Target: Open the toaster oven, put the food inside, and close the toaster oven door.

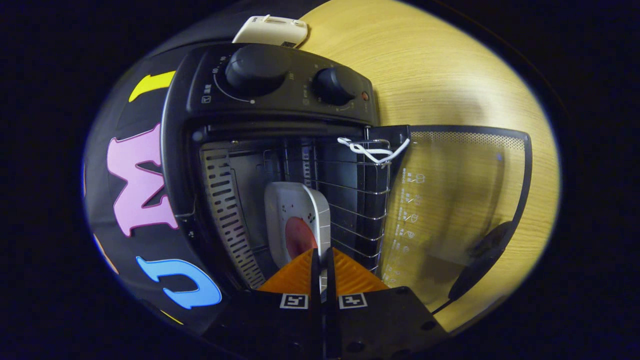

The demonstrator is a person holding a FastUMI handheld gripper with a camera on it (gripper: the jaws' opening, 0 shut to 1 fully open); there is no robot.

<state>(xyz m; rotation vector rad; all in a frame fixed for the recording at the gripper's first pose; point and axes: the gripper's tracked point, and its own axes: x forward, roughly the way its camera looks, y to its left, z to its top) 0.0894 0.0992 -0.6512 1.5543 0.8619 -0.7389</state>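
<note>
Food, a round red piece (299,236), sits on a white square plate with rounded corners (280,210) in the lower middle of the frame, inside the black toaster oven (200,150). The plate looks tipped up on its edge in this turned view, and its near rim goes down between the two orange fingers (295,277). The gripper (322,265) has its jaws almost shut, with just a thin gap between them, and the white rim shows in that gap, so they seem to pinch the plate. The shiny wire rack (360,200) is beside the plate, to its right, and a wall with slots (225,210) is to its left. A white cord (372,150) is tied at the rack's top corner. The see-through glass oven door with a black handle (460,200) hangs wide open at the right, over the pale wooden table (425,65). Two black round knobs (257,67) are on the oven's front panel, at the upper middle. A small cream box (272,31) lies at the top, beyond the oven.
</note>
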